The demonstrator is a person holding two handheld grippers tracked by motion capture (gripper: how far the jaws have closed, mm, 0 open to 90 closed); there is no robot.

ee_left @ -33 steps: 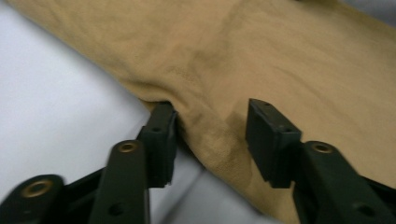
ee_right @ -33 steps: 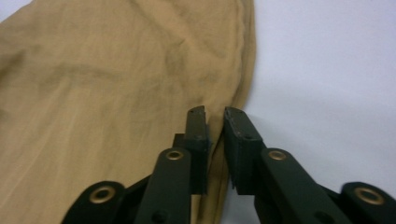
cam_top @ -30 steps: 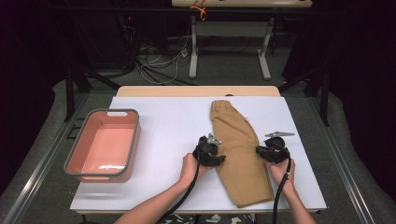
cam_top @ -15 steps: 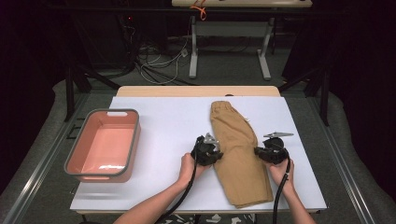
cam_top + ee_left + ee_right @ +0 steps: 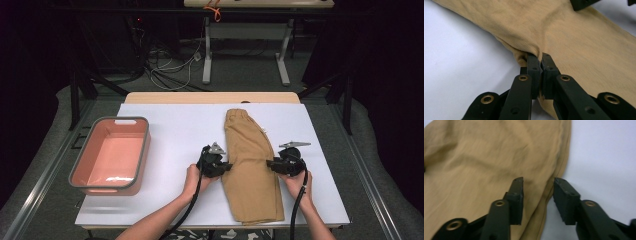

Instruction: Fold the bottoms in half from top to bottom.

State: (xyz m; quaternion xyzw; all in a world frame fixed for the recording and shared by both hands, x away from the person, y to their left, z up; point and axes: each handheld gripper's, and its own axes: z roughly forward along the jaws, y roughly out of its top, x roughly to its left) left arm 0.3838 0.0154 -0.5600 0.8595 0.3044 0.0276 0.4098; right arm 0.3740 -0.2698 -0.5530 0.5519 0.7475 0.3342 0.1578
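The tan trousers (image 5: 250,165) are lying flat on the white table (image 5: 170,135), near a pink tub (image 5: 111,156) at left. The left gripper (image 5: 540,61) is pinching the trousers' left edge, while the right gripper (image 5: 537,192) is straddling the right edge with jaws apart.

Tan trousers (image 5: 250,165), folded lengthwise (legs stacked), flat on white table, waistband far

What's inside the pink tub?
Nothing that I can see: the pink tub shows a bare pink bottom. Its near wall hides a thin strip of the bottom.
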